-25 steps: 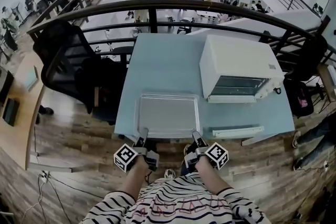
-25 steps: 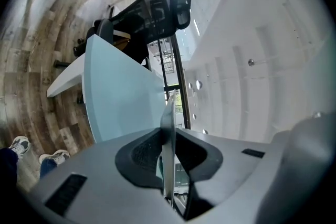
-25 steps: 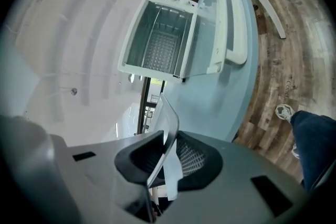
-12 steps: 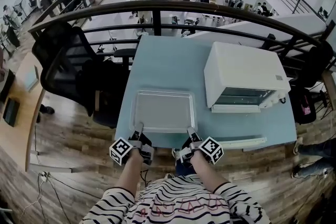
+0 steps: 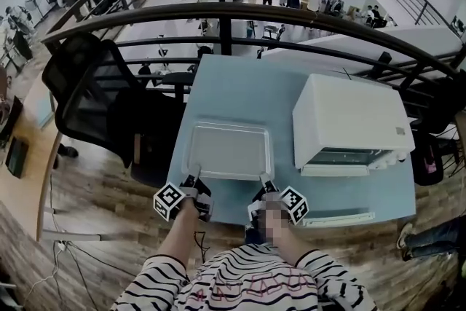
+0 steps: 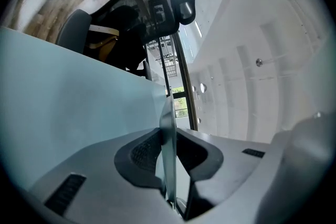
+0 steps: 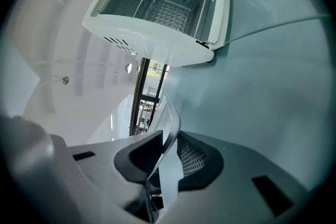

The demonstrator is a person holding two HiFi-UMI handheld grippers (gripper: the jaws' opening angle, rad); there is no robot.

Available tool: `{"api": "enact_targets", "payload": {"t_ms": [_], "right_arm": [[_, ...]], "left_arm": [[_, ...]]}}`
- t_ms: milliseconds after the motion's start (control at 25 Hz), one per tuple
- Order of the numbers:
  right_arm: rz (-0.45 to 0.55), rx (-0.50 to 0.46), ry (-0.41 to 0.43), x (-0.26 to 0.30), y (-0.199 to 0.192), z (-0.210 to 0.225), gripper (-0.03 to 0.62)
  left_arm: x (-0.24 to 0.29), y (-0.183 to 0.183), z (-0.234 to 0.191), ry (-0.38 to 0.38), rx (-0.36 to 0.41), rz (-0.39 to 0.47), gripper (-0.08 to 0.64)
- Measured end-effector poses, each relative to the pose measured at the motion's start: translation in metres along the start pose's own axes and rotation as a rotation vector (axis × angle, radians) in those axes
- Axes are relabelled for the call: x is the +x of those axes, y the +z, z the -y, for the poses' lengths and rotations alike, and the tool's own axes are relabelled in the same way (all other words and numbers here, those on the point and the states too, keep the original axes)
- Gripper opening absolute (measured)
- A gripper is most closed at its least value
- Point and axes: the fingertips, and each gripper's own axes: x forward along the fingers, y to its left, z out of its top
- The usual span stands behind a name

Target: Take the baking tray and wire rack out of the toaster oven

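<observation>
Tray place: the baking tray (image 5: 227, 151) is out of the toaster oven (image 5: 349, 120). It lies over the pale blue table (image 5: 233, 87), to the oven's left and apart from it. Whether it rests on the top or hangs just above it cannot be told.
Left tongs: the left gripper (image 5: 195, 184) is clenched on the tray's near rim, by the left corner. The thin metal edge stands pinched between its pads (image 6: 144, 152).
Right tongs: the right gripper (image 5: 263, 186) is clenched on the same rim, by the right corner.
Rack place: the wire rack (image 7: 168, 8) sits inside the oven, seen through its open front.
Tray feel: probably thin sheet metal, so stiff, light and smooth, and likely to slide under the pads.
Tray hold: the rim at the two near corners, set wide apart as now. Gripped on one side only, the far end will want to dip, so both hands should stay level.
Rack feel: probably light, stiff and open-wired.
Rack hold: the front bar looks best, though it may catch on the side rails.
</observation>
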Motion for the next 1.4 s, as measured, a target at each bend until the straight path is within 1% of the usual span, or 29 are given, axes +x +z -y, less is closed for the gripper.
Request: {"api": "enact_targets", "payload": {"t_ms": [160, 320, 600, 840, 1200, 1400], "right_arm": [[0.008, -0.010, -0.012, 0.027, 0.013, -0.004, 0.091], [0.021, -0.009, -0.028, 0.051, 0.025, -0.008, 0.092], [0.051, -0.014, -0.063, 0.089, 0.052, -0.004, 0.094], [0.088, -0.021, -0.082, 0.113, 0.072, 0.001, 0.092], [0.138, -0.076, -0.105, 0.140, 0.097, -0.004, 0.092], [0.134, -0.118, -0.121, 0.153, 0.106, -0.007, 0.094]], "left_arm": [[0.032, 0.009, 0.000, 0.014, 0.005, -0.010, 0.080], [0.062, 0.017, 0.000, 0.025, -0.013, -0.004, 0.080], [0.110, 0.018, -0.009, 0.065, -0.032, -0.010, 0.080], [0.142, 0.017, -0.014, 0.093, -0.027, -0.003, 0.080], [0.181, 0.017, -0.017, 0.170, 0.045, -0.020, 0.080], [0.192, 0.015, -0.019, 0.232, 0.142, -0.042, 0.095]]}}
